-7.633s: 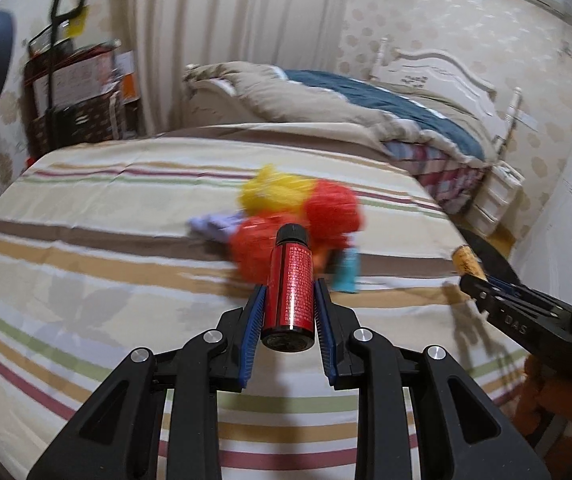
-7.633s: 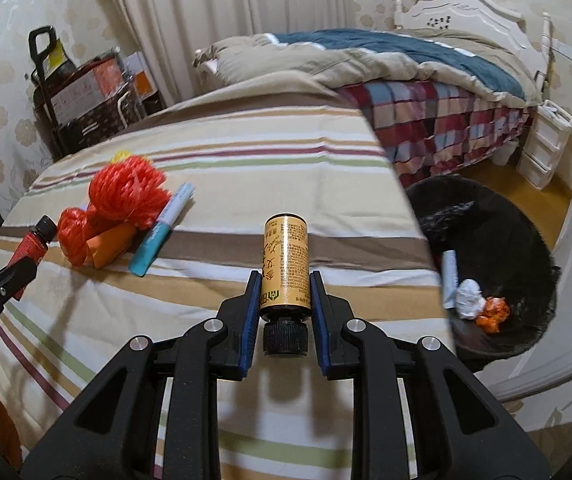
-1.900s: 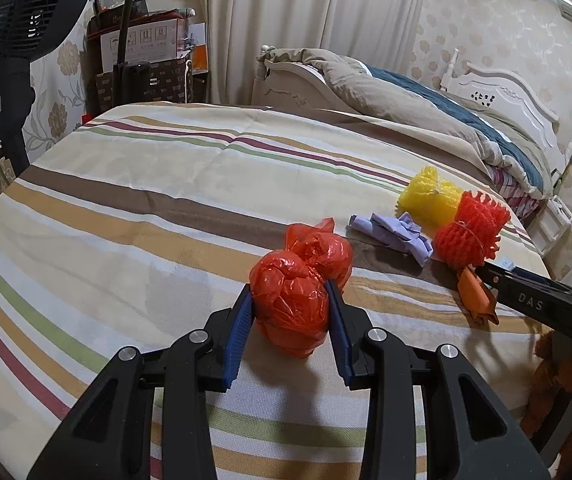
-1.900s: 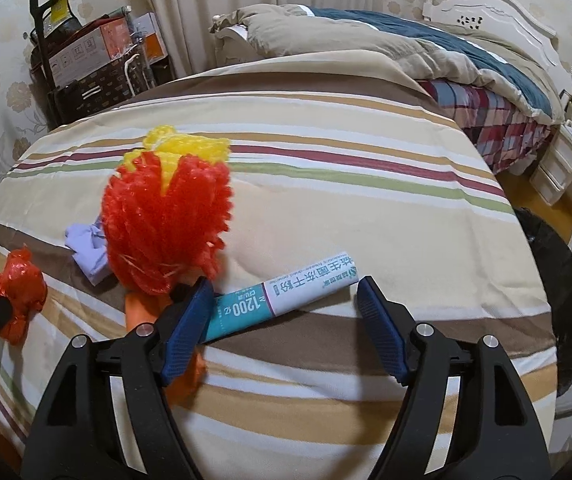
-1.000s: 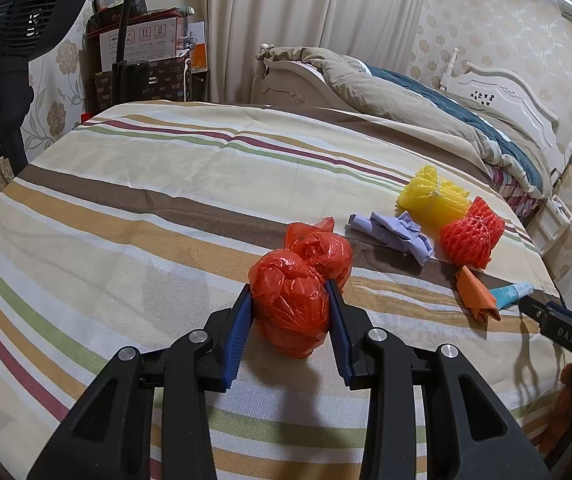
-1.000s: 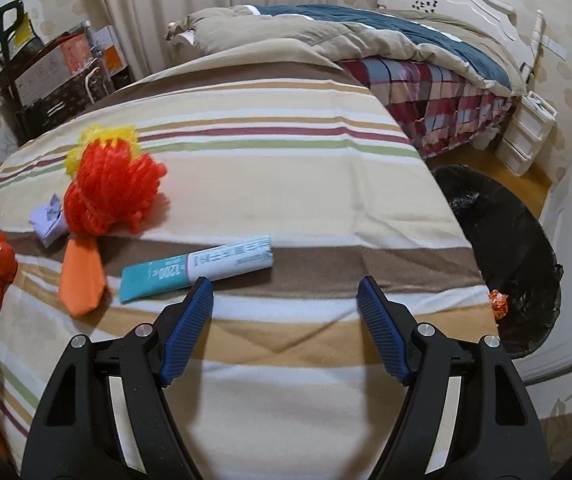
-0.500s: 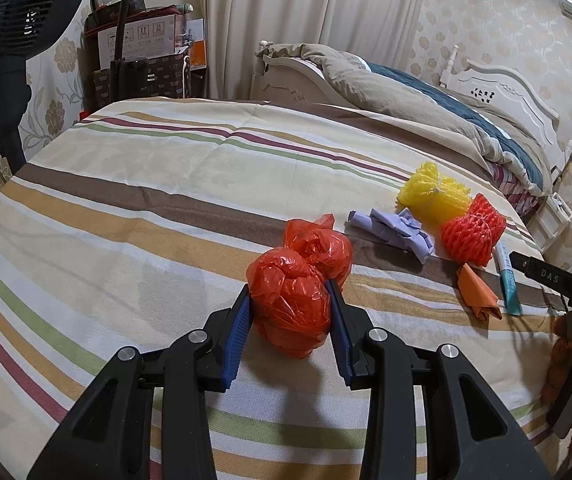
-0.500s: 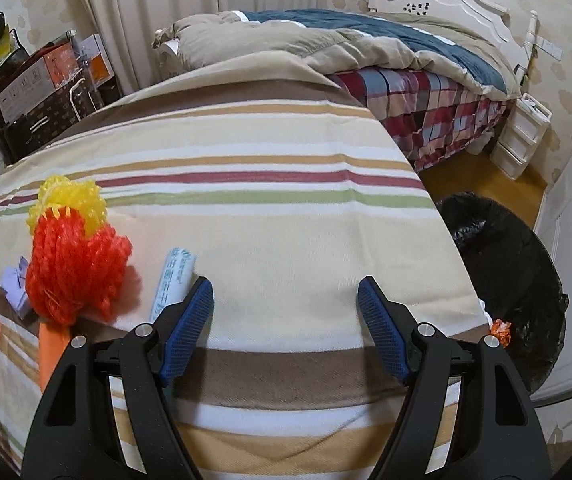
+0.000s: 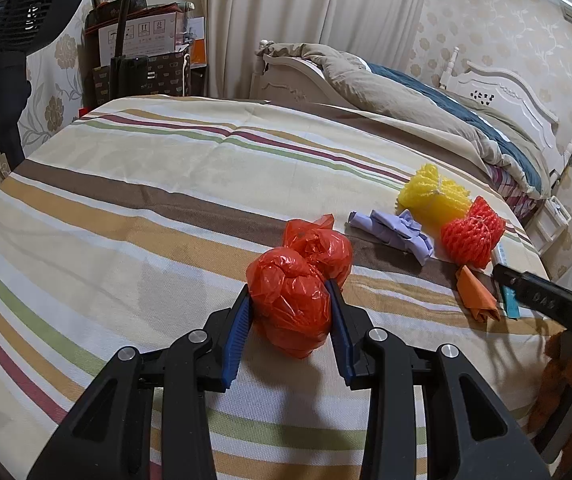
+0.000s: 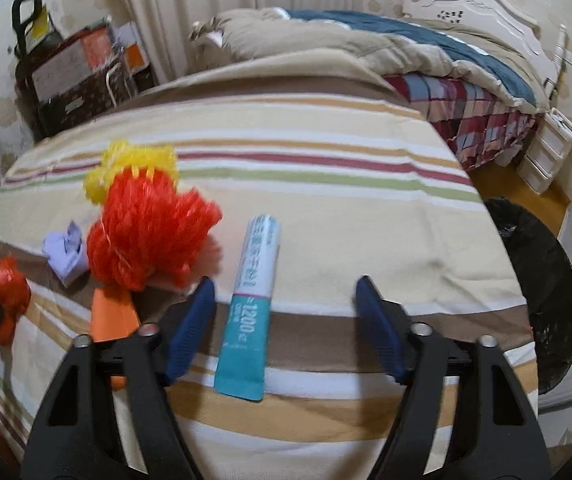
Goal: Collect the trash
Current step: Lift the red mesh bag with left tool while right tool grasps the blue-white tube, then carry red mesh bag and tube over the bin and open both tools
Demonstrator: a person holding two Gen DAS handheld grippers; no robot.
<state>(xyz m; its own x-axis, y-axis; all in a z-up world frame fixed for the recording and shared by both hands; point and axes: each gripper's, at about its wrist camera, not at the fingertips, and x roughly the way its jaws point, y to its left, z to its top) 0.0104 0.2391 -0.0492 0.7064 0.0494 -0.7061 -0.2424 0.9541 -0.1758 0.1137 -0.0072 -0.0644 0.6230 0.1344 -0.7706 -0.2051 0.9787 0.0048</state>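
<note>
1. My left gripper (image 9: pixel 289 312) clenches the red plastic bag (image 9: pixel 289 304) resting on the striped tabletop (image 9: pixel 126 208).
2. My right gripper (image 10: pixel 284 312) is spread wide around the teal tube (image 10: pixel 252 304); I should centre, then close across its width.
3. The black bin (image 10: pixel 541 300) is cut off; its contents are hidden.

L wrist cam rides low over the striped bedspread (image 9: pixel 126 216), close in, looking along its fingers toward the curtain and far bed, red bag (image 9: pixel 289 304) filling the near centre. R wrist cam sits at the other side of the cloth, also low and near, facing the bed w/ the black bin (image 10: pixel 541 288) at its right edge. Both share the red foam net (image 9: pixel 471 236) (image 10: pixel 146 232), yellow net (image 9: pixel 433 196) (image 10: pixel 134 164), purple wad (image 9: pixel 397 232) (image 10: pixel 66 252).
</note>
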